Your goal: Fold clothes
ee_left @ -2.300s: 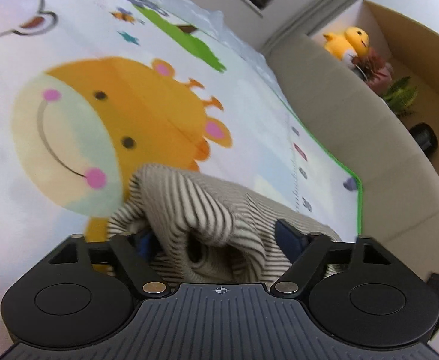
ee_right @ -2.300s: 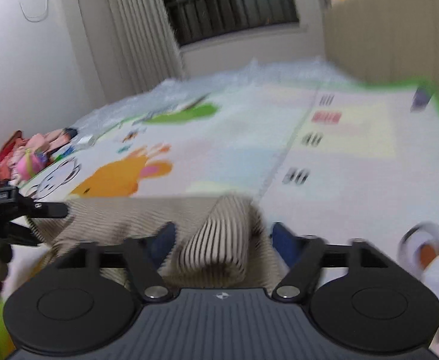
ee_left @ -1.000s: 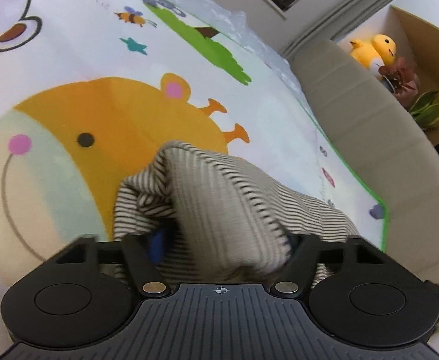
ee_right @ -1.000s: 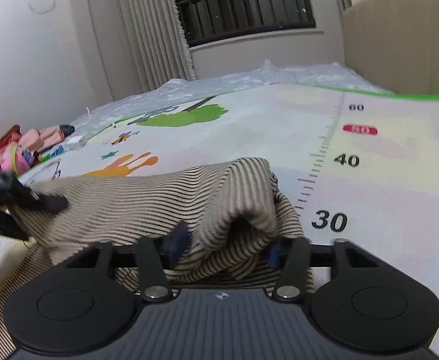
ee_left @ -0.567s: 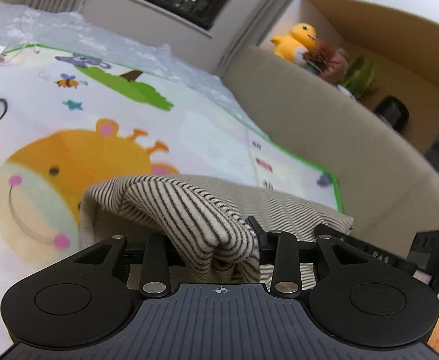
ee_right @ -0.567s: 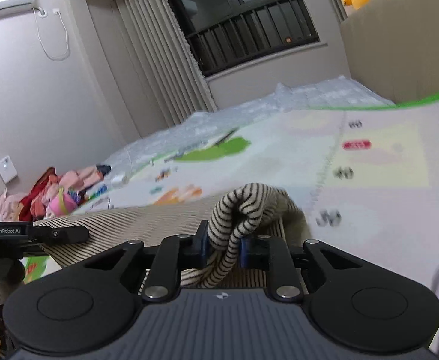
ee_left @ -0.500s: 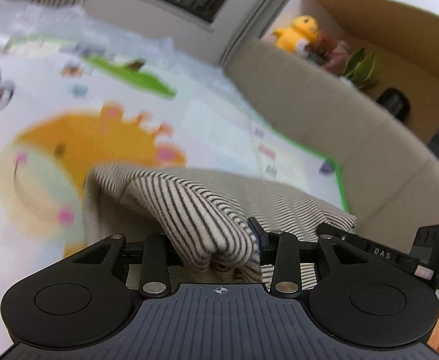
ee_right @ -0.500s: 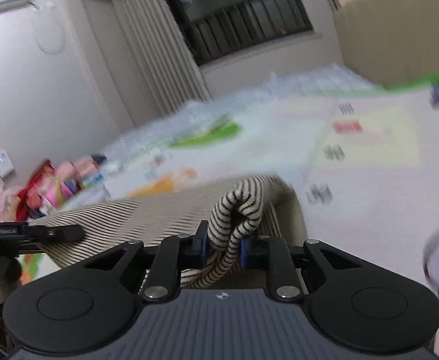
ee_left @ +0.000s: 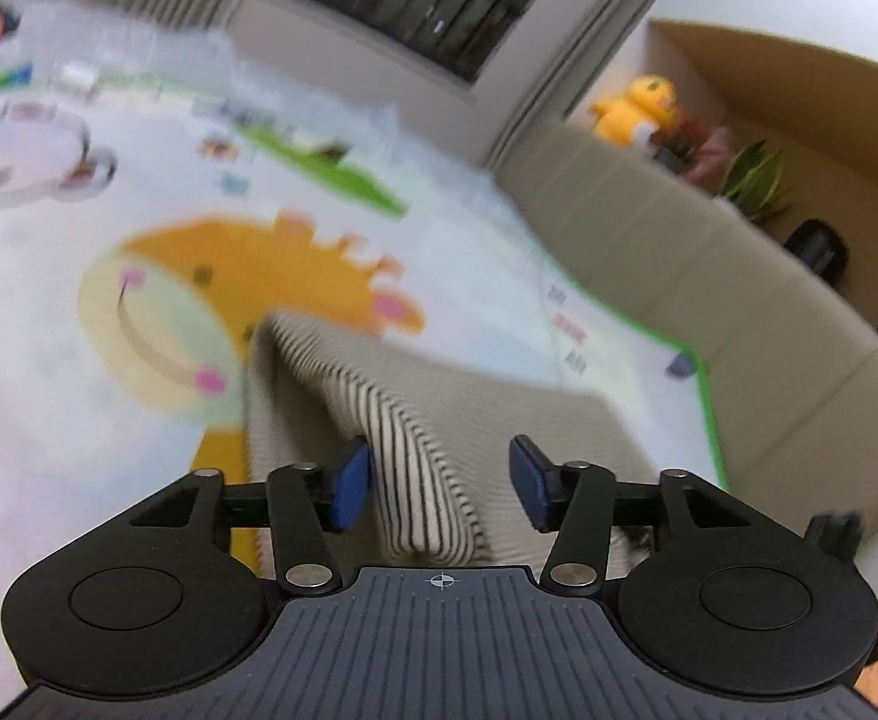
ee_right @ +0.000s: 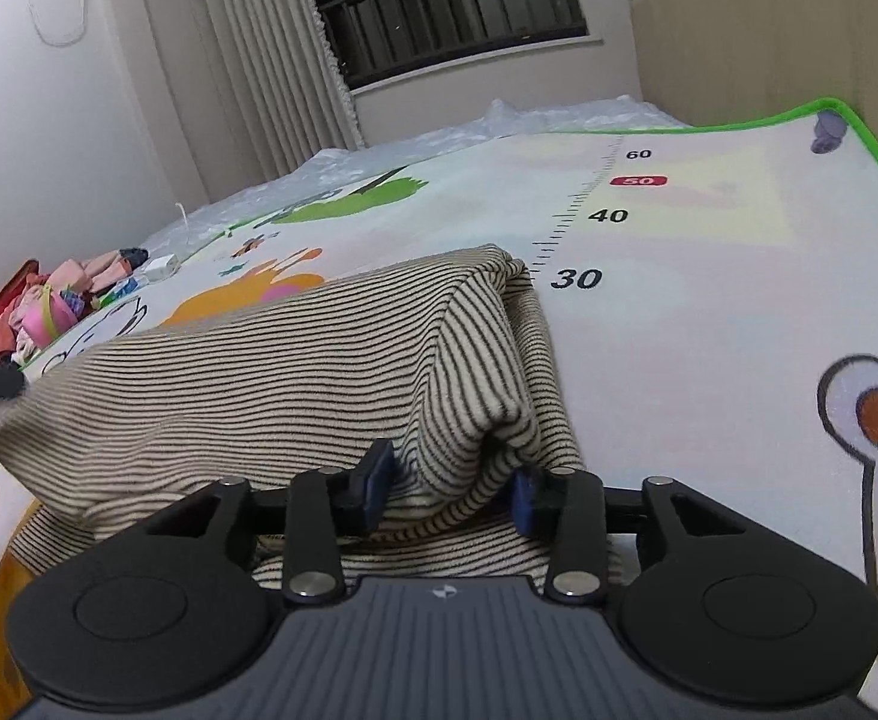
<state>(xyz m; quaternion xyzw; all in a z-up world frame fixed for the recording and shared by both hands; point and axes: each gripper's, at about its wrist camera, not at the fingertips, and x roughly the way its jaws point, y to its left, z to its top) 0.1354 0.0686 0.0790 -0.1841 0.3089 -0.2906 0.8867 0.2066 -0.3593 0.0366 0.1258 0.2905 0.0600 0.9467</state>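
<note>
Both jaws have just been opening: the left hand-held gripper (ee_left: 439, 483) and right hand-held gripper (ee_right: 451, 489) let go the striped garment (ee_right: 295, 372), its fold lying loose between them.

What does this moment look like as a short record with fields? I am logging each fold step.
garment: striped sweater, folded over on itself
surface: cartoon play mat with a printed height ruler
left gripper: jaws have just been opening, a striped fold between the fingers, not pinched
right gripper: jaws have just been opening, fabric bunched between the fingers
background: pile of clothes at the mat's far edge
</note>
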